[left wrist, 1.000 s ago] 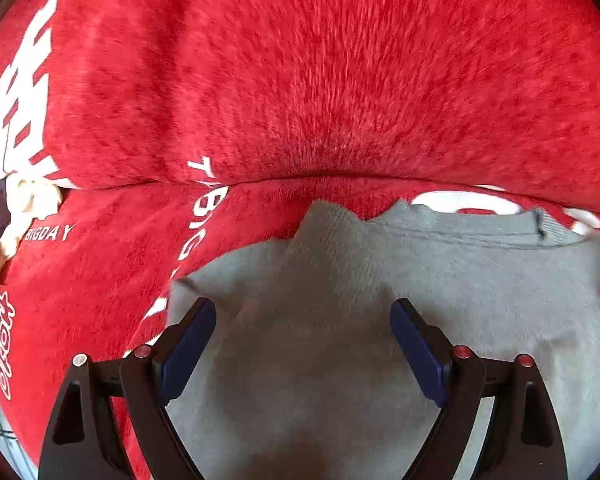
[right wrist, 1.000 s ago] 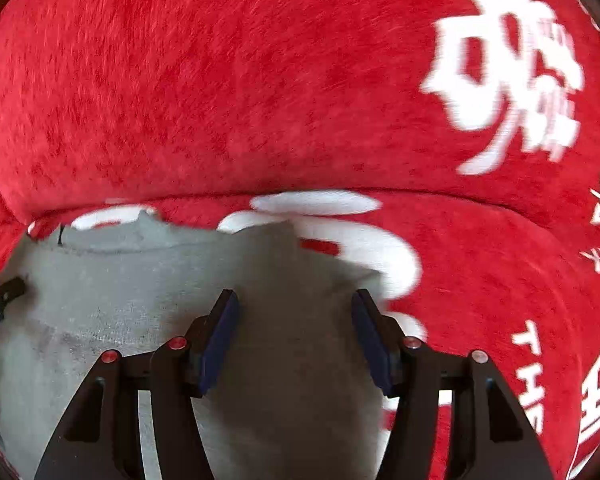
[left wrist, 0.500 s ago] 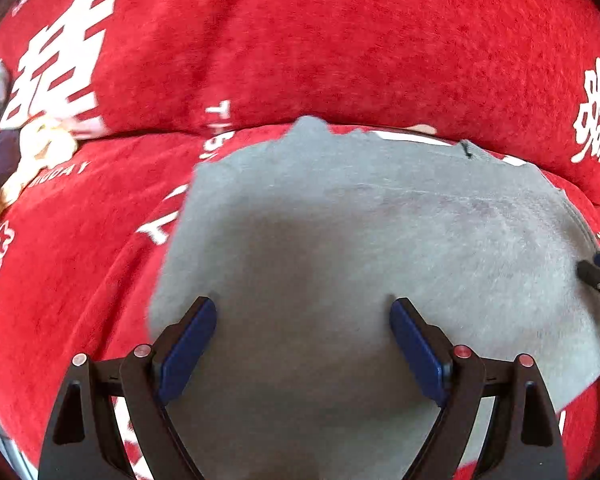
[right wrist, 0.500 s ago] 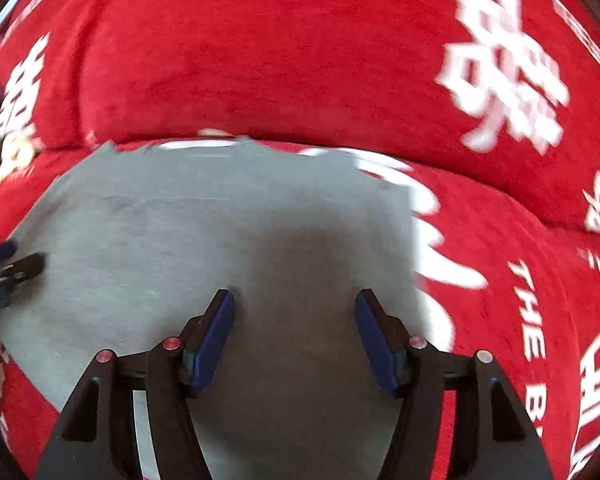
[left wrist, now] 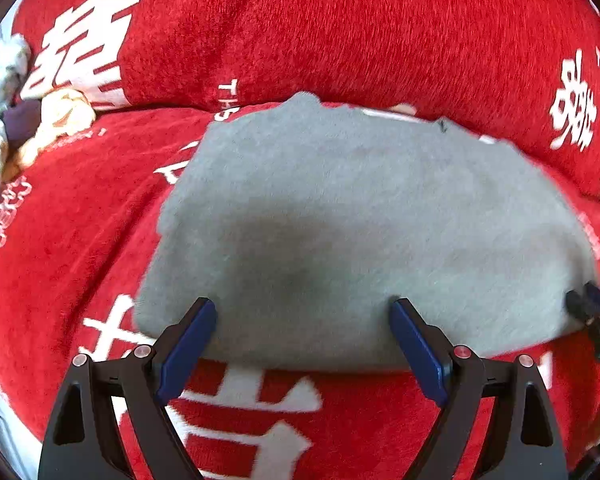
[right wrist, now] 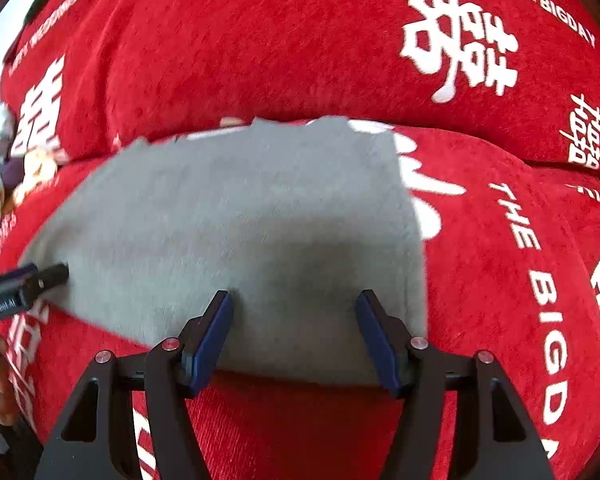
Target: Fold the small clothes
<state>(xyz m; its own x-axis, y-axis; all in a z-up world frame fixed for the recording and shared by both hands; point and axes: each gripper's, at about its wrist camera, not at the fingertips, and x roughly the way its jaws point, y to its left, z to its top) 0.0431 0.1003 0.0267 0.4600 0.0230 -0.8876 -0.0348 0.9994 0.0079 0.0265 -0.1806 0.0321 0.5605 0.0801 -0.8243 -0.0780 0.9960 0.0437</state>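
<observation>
A grey garment (left wrist: 360, 220) (right wrist: 240, 220) lies flat as a folded rectangle on the red seat. My left gripper (left wrist: 302, 308) hovers over its near left edge, jaws wide open with nothing between the pads. My right gripper (right wrist: 294, 298) hovers over the near right edge; its jaws are opening and grip nothing, with only cloth lying below them. Each gripper's fingertips show at the side of the other's view: the right gripper's fingertips (left wrist: 588, 304) and the left gripper's fingertips (right wrist: 40, 278).
A red plush cover with white lettering (left wrist: 80, 260) (right wrist: 520, 280) drapes the seat and the back cushion (left wrist: 340, 32). A pile of light and dark clothes (left wrist: 28, 128) (right wrist: 4, 160) lies at the far left. A hand (right wrist: 0, 392) shows at the left edge.
Both grippers have drawn back from the garment's far collar edge to its near edge, so the whole folded grey piece now shows. The right jaws stand slightly wider.
</observation>
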